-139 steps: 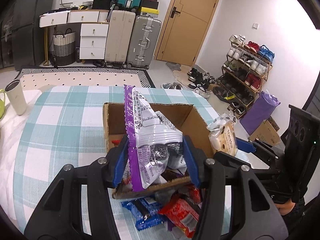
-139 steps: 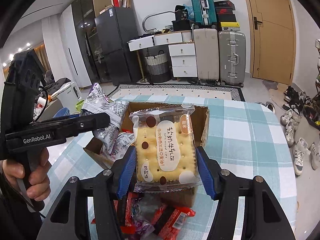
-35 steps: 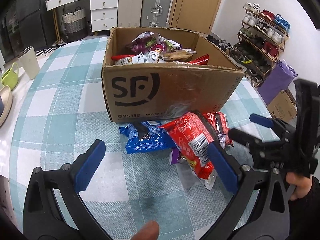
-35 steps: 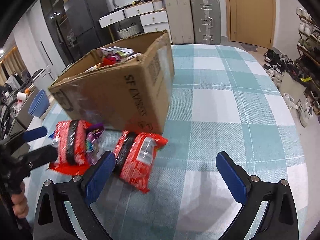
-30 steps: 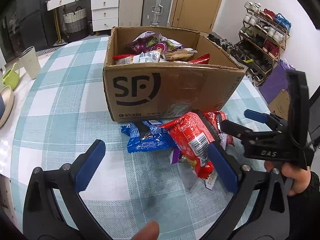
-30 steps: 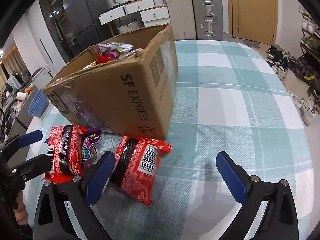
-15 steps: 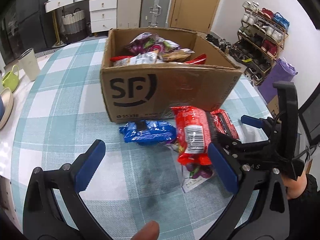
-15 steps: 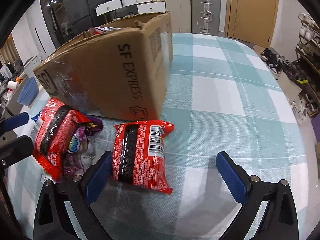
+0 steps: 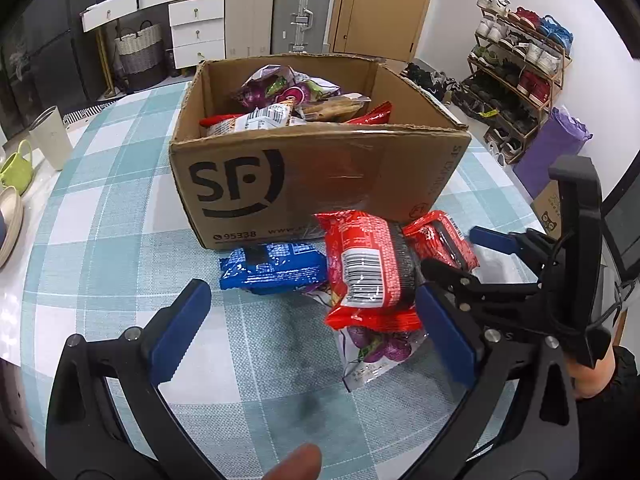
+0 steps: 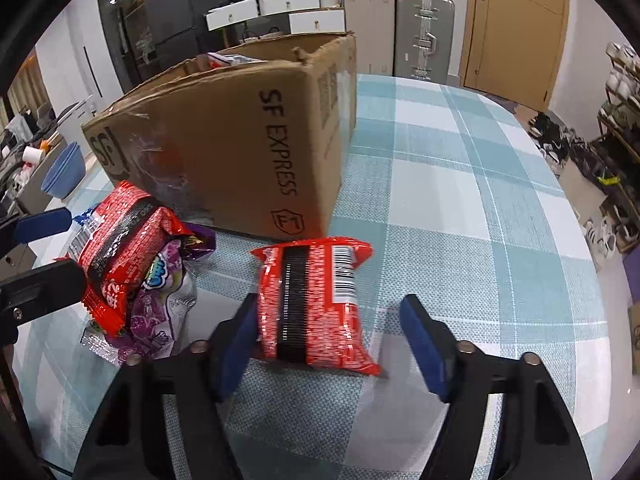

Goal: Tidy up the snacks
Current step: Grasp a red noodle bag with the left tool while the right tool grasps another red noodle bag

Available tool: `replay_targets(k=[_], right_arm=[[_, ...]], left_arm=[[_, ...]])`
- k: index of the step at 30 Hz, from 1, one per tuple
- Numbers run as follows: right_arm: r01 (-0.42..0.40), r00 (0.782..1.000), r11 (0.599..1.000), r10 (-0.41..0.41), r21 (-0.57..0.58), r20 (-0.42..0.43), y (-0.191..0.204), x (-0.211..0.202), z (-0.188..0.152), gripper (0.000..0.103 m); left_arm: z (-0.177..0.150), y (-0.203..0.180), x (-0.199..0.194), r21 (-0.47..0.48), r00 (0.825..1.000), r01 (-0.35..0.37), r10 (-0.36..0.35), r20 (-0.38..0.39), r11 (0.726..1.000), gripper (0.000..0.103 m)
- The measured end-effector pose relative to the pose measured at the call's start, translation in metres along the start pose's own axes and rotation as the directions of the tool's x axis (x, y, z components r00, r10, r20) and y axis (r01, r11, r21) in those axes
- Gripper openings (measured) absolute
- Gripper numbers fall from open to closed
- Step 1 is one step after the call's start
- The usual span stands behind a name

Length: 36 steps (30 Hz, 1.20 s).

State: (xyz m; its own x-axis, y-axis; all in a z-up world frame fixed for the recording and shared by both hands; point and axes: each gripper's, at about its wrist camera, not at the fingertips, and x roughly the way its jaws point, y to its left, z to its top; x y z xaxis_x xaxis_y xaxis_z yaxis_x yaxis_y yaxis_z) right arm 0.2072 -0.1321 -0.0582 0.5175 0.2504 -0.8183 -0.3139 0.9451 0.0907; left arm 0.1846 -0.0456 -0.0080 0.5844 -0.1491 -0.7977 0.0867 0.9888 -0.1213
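The left wrist view looks down into the open brown cardboard box (image 9: 320, 176) printed with a black logo, at the centre of the frame, and shows it piled with mixed snack packets (image 9: 296, 108); the right wrist view sees only the box's outer walls (image 10: 240, 148) from low down at upper left.

Counted on the teal-and-white checked tabletop (image 9: 100, 248) in front of the box, left to right in the left wrist view: one shiny blue packet (image 9: 276, 268), one large red packet with a barcode (image 9: 368, 272) lying over one clear packet of purple sweets (image 9: 376, 348), and one smaller red packet with a black stripe (image 9: 440, 244) at the box's right corner. The right wrist view barely shows the blue one, only a sliver at mid-left behind the large red packet (image 10: 124, 252).

The left claw (image 9: 316, 328) stands wide apart at the bottom of its frame, holding nothing, with the large red packet just inside its right pad. The right claw (image 10: 332, 340) is closing at lower centre of its frame around the striped red packet (image 10: 316, 304): the left pad touches the wrapper, the right pad is clear of it.

Round about: at far left a beige cup (image 9: 50, 136) and a green mug (image 9: 16, 164); at top, white drawers (image 9: 192, 20) and two suitcases (image 9: 276, 4); at right, a shoe rack (image 9: 516, 64). The right claw's black frame crosses the lower right of the left wrist view, hiding part of the striped packet.
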Motion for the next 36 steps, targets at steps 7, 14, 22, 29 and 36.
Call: replay_targets(k=[7,14,22,29,36], right_arm=[[-0.032,0.999,0.999,0.031,0.025,0.029,-0.004,-0.013,-0.007,0.047],[-0.057,0.996,0.996,0.052,0.065,0.074,-0.012,-0.038,-0.016,0.047],[-0.06,0.996,0.995,0.054,0.074,0.078,-0.01,-0.048,-0.023,0.047],[-0.072,0.994,0.994,0.065,0.079,0.091,-0.012,-0.047,-0.022,0.047],[-0.068,0.994,0.993,0.059,0.097,0.089,-0.017,-0.047,-0.026,0.047]], left_arm=[[0.003,-0.007,0.002,0.022,1.0,0.009,-0.009,-0.002,1.0,0.102],[0.004,-0.016,0.002,0.071,1.0,0.024,-0.024,-0.004,0.997,0.09],[0.005,-0.025,-0.012,0.142,0.999,-0.008,0.001,0.045,0.99,0.088],[0.004,-0.029,-0.017,0.161,0.998,0.043,-0.05,0.04,0.986,0.072],[0.002,-0.036,0.0,0.172,0.998,0.068,-0.067,-0.011,0.983,0.068]])
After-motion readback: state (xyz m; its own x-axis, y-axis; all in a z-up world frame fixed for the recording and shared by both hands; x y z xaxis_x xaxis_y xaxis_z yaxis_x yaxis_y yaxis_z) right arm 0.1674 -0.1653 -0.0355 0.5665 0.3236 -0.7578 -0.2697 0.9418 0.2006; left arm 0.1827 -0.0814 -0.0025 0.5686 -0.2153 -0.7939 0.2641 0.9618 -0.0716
